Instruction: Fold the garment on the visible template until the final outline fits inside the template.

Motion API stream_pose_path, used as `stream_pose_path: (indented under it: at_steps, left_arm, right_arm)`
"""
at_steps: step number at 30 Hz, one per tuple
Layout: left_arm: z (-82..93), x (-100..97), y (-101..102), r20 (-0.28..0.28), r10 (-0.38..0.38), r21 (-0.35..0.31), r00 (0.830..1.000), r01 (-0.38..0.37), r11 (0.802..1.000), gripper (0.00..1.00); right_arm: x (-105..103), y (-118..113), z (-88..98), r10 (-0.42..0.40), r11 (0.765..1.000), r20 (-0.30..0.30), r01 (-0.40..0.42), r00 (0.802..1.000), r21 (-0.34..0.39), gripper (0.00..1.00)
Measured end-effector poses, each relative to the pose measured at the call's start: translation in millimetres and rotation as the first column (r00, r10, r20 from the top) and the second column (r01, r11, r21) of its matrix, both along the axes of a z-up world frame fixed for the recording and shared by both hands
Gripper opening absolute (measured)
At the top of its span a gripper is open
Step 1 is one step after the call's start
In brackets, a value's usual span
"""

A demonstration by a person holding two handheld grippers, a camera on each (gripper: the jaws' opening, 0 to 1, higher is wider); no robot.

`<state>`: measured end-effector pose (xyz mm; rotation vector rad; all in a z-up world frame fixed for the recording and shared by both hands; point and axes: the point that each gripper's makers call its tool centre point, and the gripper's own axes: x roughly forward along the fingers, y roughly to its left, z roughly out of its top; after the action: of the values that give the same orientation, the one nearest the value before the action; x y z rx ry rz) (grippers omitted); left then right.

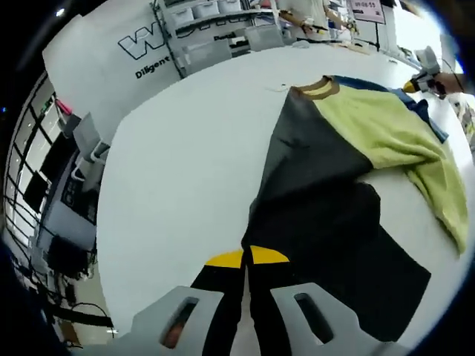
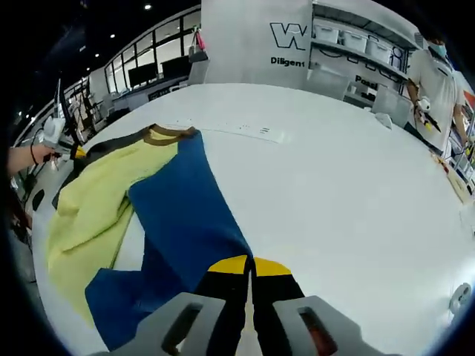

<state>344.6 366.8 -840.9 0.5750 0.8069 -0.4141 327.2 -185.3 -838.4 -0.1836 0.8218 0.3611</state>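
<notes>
Garment (image 1: 334, 156) is lying soft and limp on the white table (image 1: 178, 170), likely sliding easily; both grippers (image 1: 245, 297) (image 2: 249, 304) are sitting pinched closed, each nipping a cuff edge.

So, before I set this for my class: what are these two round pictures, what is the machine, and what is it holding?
There is no machine: a person holds a two-jaw gripper in each hand, each with a camera looking along its jaws. The left gripper view shows the left gripper, jaws closed, apparently pinching the dark side of a shirt. The right gripper view shows the right gripper, closed at the shirt's blue side. The shirt lies on a white table.
</notes>
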Motion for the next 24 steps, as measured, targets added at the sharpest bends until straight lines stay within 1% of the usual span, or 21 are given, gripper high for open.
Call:
stream_pose_path:
  at_steps: [1, 5, 6, 7, 9, 11, 12, 14, 17, 19, 21, 24]
  left_arm:
    - [0.0, 0.1, -0.1, -0.005, -0.01, 0.015, 1.0, 0.01, 1.0, 0.0]
    - [0.9, 3.9, 1.5, -0.021, 0.027, 0.003, 0.999, -0.027, 1.0, 0.0]
    - [1.7, 6.0, 2.1, -0.022, 0.033, 0.0, 0.999, -0.033, 0.999, 0.0]
    - [1.4, 6.7, 2.1, -0.026, 0.02, 0.011, 0.999, -0.02, 1.0, 0.0]
    - [1.3, 13.3, 5.5, -0.027, -0.003, 0.045, 1.0, 0.005, 0.999, 0.0]
    - [1.5, 14.0, 7.1, -0.033, -0.009, 0.058, 0.999, 0.011, 0.998, 0.0]
    - [1.9, 14.7, 8.0, -0.033, -0.011, 0.062, 0.999, 0.013, 0.998, 0.0]
    - [2.1, 18.3, 12.8, -0.038, -0.01, 0.069, 0.999, 0.012, 0.998, 0.0]
    - [2.7, 21.4, 15.5, -0.046, -0.01, 0.079, 0.999, 0.014, 0.997, 0.0]
    - [2.0, 27.3, 16.2, -0.045, -0.015, 0.089, 0.999, 0.019, 0.996, 0.0]
    - [2.3, 27.5, 16.2, -0.049, -0.028, 0.105, 0.998, 0.033, 0.994, 0.0]
    - [2.2, 30.1, 17.7, -0.055, -0.026, 0.114, 0.998, 0.032, 0.993, 0.0]
  right_arm:
    - [3.0, -2.9, 0.5, -0.002, 1.0, -0.001, 0.002, 1.0, -0.007, 0.0]
    - [14.0, -13.4, 4.2, -0.021, 0.999, 0.002, 0.021, 1.0, -0.024, 0.0]
    - [16.3, -16.9, 4.1, -0.01, 0.999, 0.002, 0.01, 1.0, -0.053, 0.0]
    - [17.3, -18.6, 3.4, 0.013, 0.997, -0.002, -0.014, 1.0, -0.08, 0.0]
    - [21.9, -21.0, 2.9, 0.022, 0.995, -0.002, -0.022, 1.0, -0.093, 0.0]
    - [25.5, -22.8, 3.3, 0.03, 0.995, 0.005, -0.029, 1.0, -0.099, 0.0]
    - [26.5, -23.7, 3.0, 0.057, 0.991, 0.008, -0.055, 0.998, -0.118, 0.0]
    - [27.4, -28.9, -0.3, 0.069, 0.986, -0.003, -0.068, 0.998, -0.155, 0.0]
    - [29.0, -33.1, -2.1, 0.043, 0.987, -0.014, -0.045, 0.999, -0.154, 0.0]
    - [29.8, -33.6, -3.3, 0.046, 0.984, -0.018, -0.049, 0.999, -0.171, 0.0]
    - [30.3, -33.6, -4.1, 0.063, 0.979, -0.024, -0.067, 0.998, -0.195, 0.0]
    - [32.5, -34.5, -4.4, 0.047, 0.98, -0.026, -0.051, 0.999, -0.192, 0.0]
